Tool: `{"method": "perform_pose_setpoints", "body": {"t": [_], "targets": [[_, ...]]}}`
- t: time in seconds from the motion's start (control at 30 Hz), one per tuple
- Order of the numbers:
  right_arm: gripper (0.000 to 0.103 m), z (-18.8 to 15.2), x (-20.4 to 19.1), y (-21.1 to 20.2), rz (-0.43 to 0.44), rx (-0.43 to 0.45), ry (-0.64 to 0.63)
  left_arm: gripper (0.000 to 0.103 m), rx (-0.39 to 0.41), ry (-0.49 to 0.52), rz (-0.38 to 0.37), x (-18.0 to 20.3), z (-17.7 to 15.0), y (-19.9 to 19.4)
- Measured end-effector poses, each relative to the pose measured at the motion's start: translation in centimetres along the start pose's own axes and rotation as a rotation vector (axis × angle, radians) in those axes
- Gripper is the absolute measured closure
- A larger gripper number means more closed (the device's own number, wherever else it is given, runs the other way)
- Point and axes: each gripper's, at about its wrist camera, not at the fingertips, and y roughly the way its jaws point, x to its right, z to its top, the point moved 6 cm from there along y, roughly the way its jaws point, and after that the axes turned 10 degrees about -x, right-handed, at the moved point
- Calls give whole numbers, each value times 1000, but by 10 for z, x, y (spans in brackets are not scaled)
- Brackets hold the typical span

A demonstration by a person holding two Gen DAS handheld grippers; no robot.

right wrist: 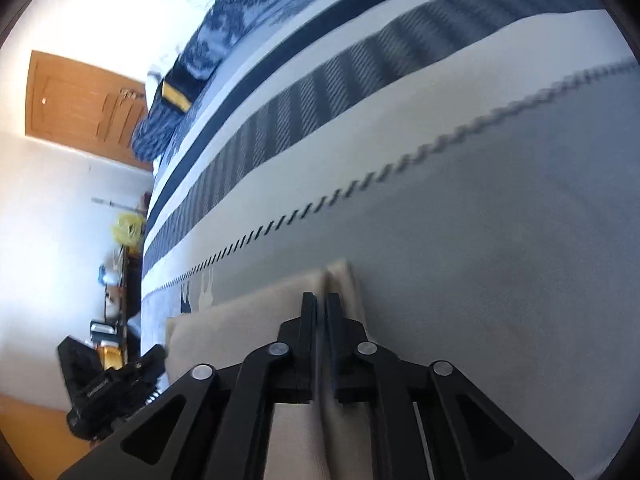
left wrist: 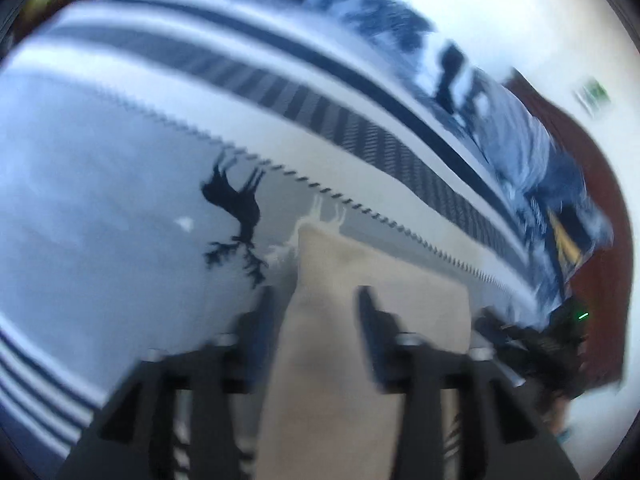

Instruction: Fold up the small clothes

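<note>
Blurred bedspread (left wrist: 120,240); beige cloth (left wrist: 340,360) cut off below.

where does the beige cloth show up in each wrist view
Left wrist: the beige cloth fills the lower centre, between the open left gripper.
Right wrist: it lies at bottom centre, its fold pinched in the right gripper.
Shared landmark: the zigzag stitch line on the bedspread.
</note>
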Motion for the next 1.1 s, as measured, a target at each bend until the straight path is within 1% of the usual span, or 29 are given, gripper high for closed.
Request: {"method": "perform_pose_setpoints", "body": {"t": [0.03, 0.07, 0.1, 0.13, 0.17, 0.2, 0.23, 0.27, 0.3, 0.33, 0.37, 0.4, 0.43, 0.5, 0.53, 0.57, 0.6, 0.63, 0.67, 0.7, 0.73, 0.77, 0.8, 0.93, 1.03, 1.07, 1.1], "targets": [[38, -17, -1, -16, 21, 31, -4, 42, 25, 38, 27, 1, -14, -13], [15, -33, -2, -26, 42, 44, -5, 42, 29, 68, 51, 0, -29, -21], [15, -59, -3, -34, 68, 33, -15, 42, 21, 103, 69, 0, -47, -27], [15, -76, -3, -37, 78, 20, -17, 42, 9, 127, 81, -4, -74, -31], [15, -102, 0, -40, 79, 10, -8, 42, 3, 127, 90, -6, -88, -33], [15, -121, 2, -40, 75, 1, -4, 42, -8, 127, 101, -11, -107, -33], [16, -144, 6, -38, 71, -12, -8, 42, -27, 120, 101, -19, -133, -31], [17, -161, 10, -37, 61, -17, -5, 42, -36, 108, 94, -23, -145, -29], [17, -176, 14, -33, 47, -25, 2, 42, -50, 67, 68, -32, -164, -25], [22, -188, 18, -26, 27, -50, 2, 42, -62, 35, 53, -37, -174, -21], [32, -193, 21, -18, 4, -77, -4, 42, -84, 11, 48, -40, -180, -16], [38, -194, 22, -13, -13, -97, -17, 43, -103, 4, 45, -40, -185, -11], [43, -192, 22, -10, -17, -102, -36, 43, -101, 20, 44, -37, -186, -11], [44, -189, 24, -5, -34, -108, -62, 43, -108, 80, 57, -25, -186, -6], [46, -190, 28, -2, -35, -112, -58, 46, -122, 87, 61, -23, -187, -2], [55, -191, 31, 0, -32, -126, -60, 50, -137, 79, 67, -24, -189, 2], [60, -193, 33, 3, -26, -143, -56, 61, -155, 42, 49, -28, -192, 7], [69, -197, 36, 5, -11, -150, -49, 77, -170, 8, -2, -29, -193, 9], [80, -198, 35, 4, 4, -154, -50, 80, -174, -8, -31, -30, -195, 8], [83, -199, 35, 3, -3, -147, -59, 84, -160, -17, -41, -29, -196, 4], [88, -200, 36, -2, -14, -126, -66, 86, -138, -3, -49, -26, -197, -3], [93, -200, 33, -5, -3, -112, -71, 86, -120, 15, -53, -22, -198, -8], [93, -202, 31, -9, -4, -102, -78, 86, -108, 24, -43, -20, -202, -13], [93, -207, 38, 2, -103, -132, -97, 84, -126, 11, 27, -30, -211, -4], [90, -206, 36, -3, -90, -116, -90, 84, -107, 34, 34, -24, -208, -12], [80, -206, 35, -7, -87, -109, -86, 84, -104, 41, 35, -24, -207, -16], [72, -209, 34, -12, -85, -106, -74, 79, -101, 43, 42, -25, -208, -17]]}}
